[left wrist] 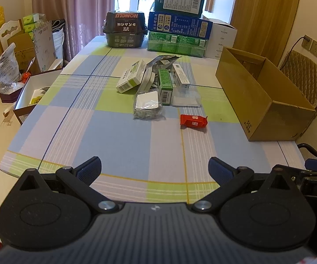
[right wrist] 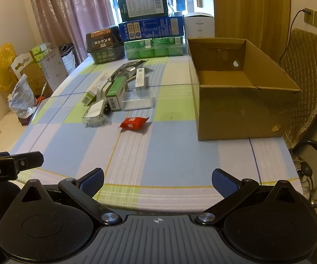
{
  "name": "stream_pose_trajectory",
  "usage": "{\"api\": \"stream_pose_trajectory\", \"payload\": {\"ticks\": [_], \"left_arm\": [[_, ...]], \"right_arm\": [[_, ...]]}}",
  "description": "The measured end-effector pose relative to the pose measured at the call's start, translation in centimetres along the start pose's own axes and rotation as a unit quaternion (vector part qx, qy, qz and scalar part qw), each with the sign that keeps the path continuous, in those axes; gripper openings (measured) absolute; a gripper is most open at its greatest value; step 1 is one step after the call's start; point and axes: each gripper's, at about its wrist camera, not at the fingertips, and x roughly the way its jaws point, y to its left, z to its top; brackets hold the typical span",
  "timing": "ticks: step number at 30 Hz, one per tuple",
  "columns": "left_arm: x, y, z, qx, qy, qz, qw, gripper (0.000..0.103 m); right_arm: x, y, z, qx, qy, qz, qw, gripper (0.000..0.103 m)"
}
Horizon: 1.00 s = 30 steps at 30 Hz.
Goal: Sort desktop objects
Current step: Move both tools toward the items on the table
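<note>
Both jaws spread and empty, the left gripper point(left wrist: 155, 168) and right gripper point(right wrist: 157, 181) hover at the checked tablecloth's point(left wrist: 118, 140) near edge, well short of the red foil packet point(right wrist: 133, 123), best pinched across its width for the open cardboard box point(right wrist: 242, 112).

A matt checked cloth point(left wrist: 118, 140) covers the desk, a plain matt cardboard box point(right wrist: 242, 110) stands at its right edge, the red packet point(left wrist: 193, 121) and silver pouch point(left wrist: 163, 60) near its middle look like glossy foil, and the fingertips point(left wrist: 90, 169) carry textured blue pads.
</note>
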Motion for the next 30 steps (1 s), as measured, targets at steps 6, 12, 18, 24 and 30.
{"api": "stream_pose_trajectory", "payload": {"ticks": [6,12,18,24,30], "left_arm": [[-0.01,0.11,0.05,-0.002,0.0,0.003,1.0,0.102],[0.01,0.12,0.1,-0.003,0.0,0.003,1.0,0.102],[0.07,0.12,0.22,-0.004,0.002,0.005,1.0,0.102],[0.04,0.17,0.45,-0.024,0.0,0.026,0.9994,0.102],[0.06,0.15,0.5,-0.023,0.001,0.027,0.9994,0.102]], "right_arm": [[0.1,0.1,-0.04,0.001,0.001,0.001,1.0,0.101],[0.08,0.06,-0.01,0.001,0.001,0.002,1.0,0.101],[0.25,0.27,-0.14,0.002,0.003,0.003,1.0,0.101],[0.39,0.15,-0.12,0.003,0.004,0.004,1.0,0.101],[0.52,-0.17,-0.09,0.006,0.006,0.004,1.0,0.101]]}}
